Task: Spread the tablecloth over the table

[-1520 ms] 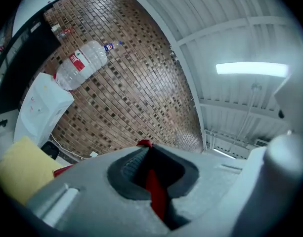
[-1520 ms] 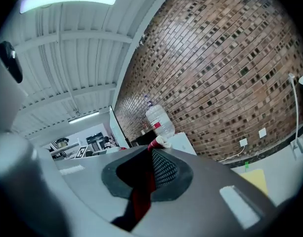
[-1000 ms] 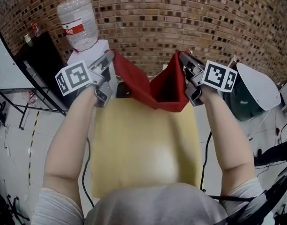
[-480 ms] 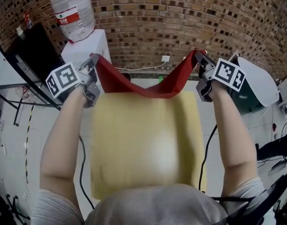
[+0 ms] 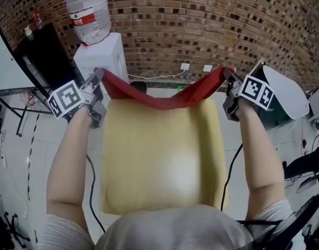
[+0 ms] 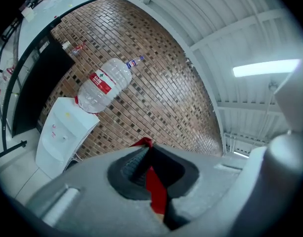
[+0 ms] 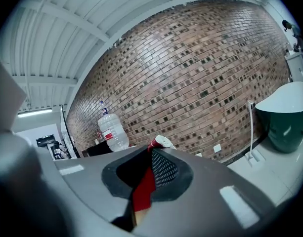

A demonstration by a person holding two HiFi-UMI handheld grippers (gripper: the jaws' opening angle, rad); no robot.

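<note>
The red tablecloth (image 5: 164,100) hangs as a sagging band between my two grippers, along the far edge of the yellow table (image 5: 159,160). My left gripper (image 5: 98,78) is shut on the cloth's left corner, just beyond the table's far left corner. My right gripper (image 5: 228,76) is shut on the right corner, past the far right corner. In the left gripper view a red strip of tablecloth (image 6: 155,184) is pinched between the jaws of the left gripper (image 6: 147,144). The right gripper view shows the tablecloth (image 7: 143,189) clamped the same way in the right gripper (image 7: 153,148). Most of the tabletop is bare.
A white water dispenser (image 5: 106,56) with a large bottle (image 5: 89,12) stands beyond the table's left corner, against the brick wall (image 5: 201,20). A dark green bin with a white lid (image 5: 281,95) is at the right. A black cabinet (image 5: 42,53) stands far left. Cables trail on the floor.
Both grippers have moved apart and downward toward the table's far corners. The cloth, bunched and hanging between them before, is now drawn out into a long band.
</note>
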